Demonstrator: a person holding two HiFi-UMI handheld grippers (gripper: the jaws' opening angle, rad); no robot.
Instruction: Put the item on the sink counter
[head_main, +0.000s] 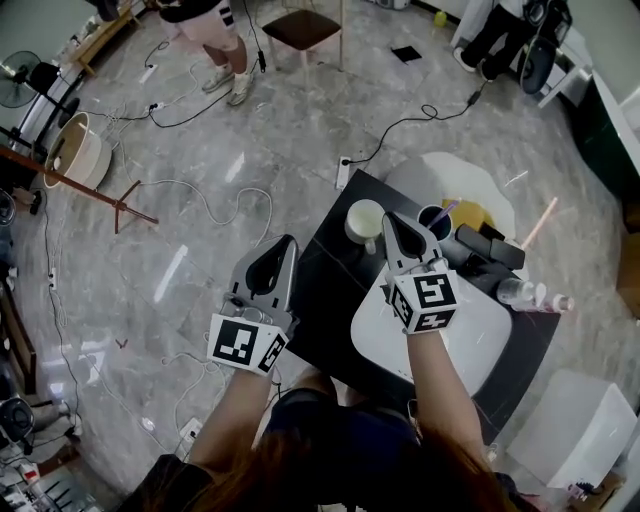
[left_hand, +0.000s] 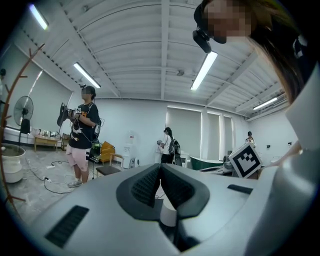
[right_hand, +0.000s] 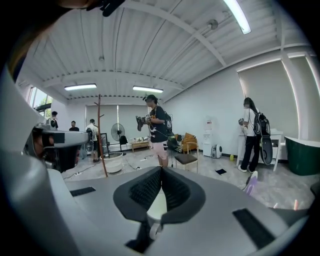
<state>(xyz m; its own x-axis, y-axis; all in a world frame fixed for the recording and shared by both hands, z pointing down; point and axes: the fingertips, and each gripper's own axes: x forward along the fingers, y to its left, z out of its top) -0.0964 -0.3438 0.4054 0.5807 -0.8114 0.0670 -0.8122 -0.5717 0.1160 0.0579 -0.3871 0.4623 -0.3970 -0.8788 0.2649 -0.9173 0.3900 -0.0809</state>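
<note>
A black sink counter with a white basin lies below me. On its far end stand a white cup, a dark cup holding a toothbrush, a yellow item and a black object. My right gripper hovers over the basin's far edge, tips beside the white cup, jaws shut with nothing gripped. Left of the counter, over the floor, my left gripper is also shut and empty.
Small bottles lie at the counter's right edge. A white box stands at lower right. Cables cross the marble floor; a power strip lies just beyond the counter. A wooden chair, a bucket and people stand farther off.
</note>
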